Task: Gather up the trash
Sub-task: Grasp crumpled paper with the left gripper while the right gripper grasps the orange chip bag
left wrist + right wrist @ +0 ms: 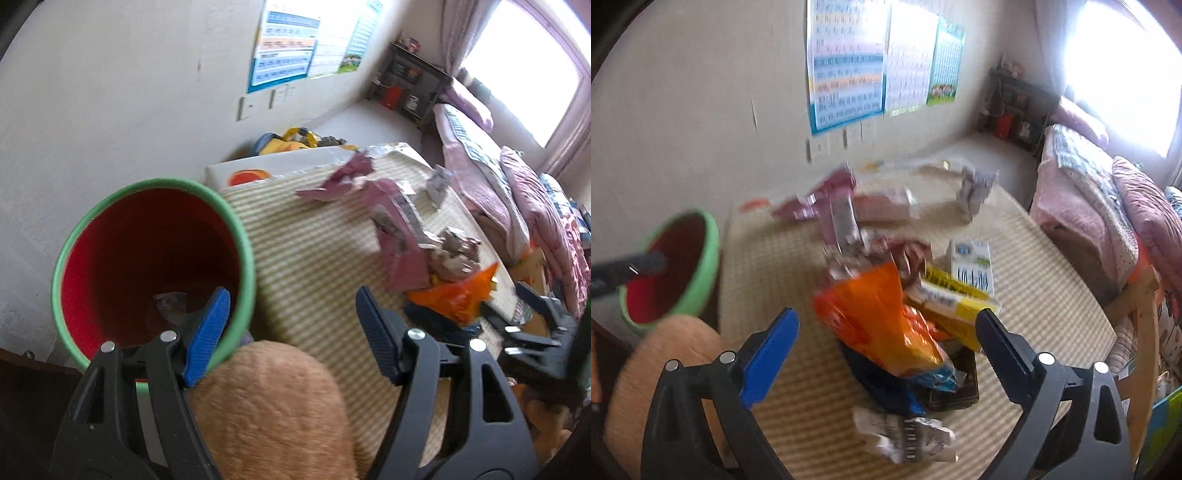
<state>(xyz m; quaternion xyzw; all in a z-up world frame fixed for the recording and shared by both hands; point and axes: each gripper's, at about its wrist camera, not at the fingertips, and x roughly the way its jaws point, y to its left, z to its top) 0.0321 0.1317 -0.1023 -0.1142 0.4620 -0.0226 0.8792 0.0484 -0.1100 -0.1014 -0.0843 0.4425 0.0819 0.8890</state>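
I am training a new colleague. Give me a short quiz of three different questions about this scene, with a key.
1. True or false: the red bin with the green rim already holds some trash.
2. Which item lies between the fingers of the right gripper? A) milk carton B) orange wrapper C) yellow box
3. Fill in: the trash lies on a striped ____.

Key: 1 true; 2 B; 3 mat.

bin: 1 | wall posters: 3 | milk carton: 1
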